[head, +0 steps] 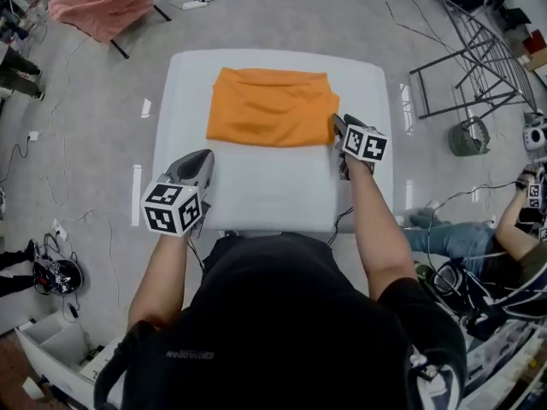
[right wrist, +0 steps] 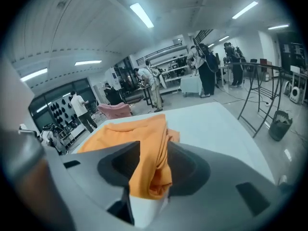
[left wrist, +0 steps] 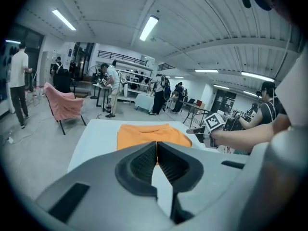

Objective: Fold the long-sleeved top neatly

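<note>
Head view is showing the folded orange top (head: 272, 107) lying toward twelve o'clock on the white tabletop (head: 256, 190). At its three o'clock edge the right tongs (head: 338, 126) are standing released, with a fold hanging loosely between them. At seven o'clock the left tongs (head: 203, 157) are hovering, clenched on nothing.

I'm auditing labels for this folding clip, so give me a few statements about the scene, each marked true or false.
1. The orange top lies on the white table. True.
2. The left gripper has its jaws wide apart. False: they are together with nothing between them.
3. Orange cloth sits between the jaws of the right gripper. True.
4. The left gripper is touching the top. False: it is over bare table, apart from the top.
5. The right gripper is at the top's left edge. False: it is at the right edge in the head view.
</note>
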Motion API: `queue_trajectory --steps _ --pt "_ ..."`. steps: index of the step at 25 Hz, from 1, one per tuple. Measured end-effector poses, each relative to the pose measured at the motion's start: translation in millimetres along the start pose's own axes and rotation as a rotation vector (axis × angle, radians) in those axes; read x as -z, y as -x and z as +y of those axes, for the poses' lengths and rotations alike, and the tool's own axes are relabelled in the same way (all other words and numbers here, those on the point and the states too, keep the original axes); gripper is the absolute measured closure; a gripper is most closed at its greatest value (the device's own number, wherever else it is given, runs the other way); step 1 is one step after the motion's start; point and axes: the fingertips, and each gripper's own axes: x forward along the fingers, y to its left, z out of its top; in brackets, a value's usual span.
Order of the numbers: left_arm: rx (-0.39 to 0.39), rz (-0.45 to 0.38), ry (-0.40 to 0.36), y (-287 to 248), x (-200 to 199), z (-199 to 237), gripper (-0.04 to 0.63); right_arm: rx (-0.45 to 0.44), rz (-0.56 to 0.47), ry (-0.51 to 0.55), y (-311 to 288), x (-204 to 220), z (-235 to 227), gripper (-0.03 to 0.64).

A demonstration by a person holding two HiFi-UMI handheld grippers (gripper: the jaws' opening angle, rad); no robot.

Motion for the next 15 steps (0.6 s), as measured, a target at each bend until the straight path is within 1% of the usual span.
queue_trajectory --steps 2,4,6,9,12,15 --pt "-0.03 -0.011 0.01 2.7 -2.5 -4.6 0.588 -0.029 0.022 -0.007 -14.3 0.4 -1.7 0.413" --pt "-0.062 -0.013 0.02 8.2 3.2 -5.3 0.588 -0.056 0.039 -0.033 -26.5 4.7 1.1 0.396" --pt "-0.095 -0.003 0.033 14.9 16.4 -2.2 0.588 -0.058 0.061 -0.061 -38.5 13.2 2.9 0.373" --pt "-0.136 0.023 0.058 10.5 32.6 -8.0 0.588 -0.039 0.11 -0.084 -60.0 19.5 -12.4 0.341" --pt "-0.159 0.04 0.081 6.2 43.5 -15.5 0.588 -0.038 0.155 -0.093 -77.0 21.7 -19.7 0.334" --pt "-0.18 0.039 0.114 8.6 48.8 -14.8 0.588 -0.025 0.196 -0.071 -88.2 26.1 -17.2 0.342"
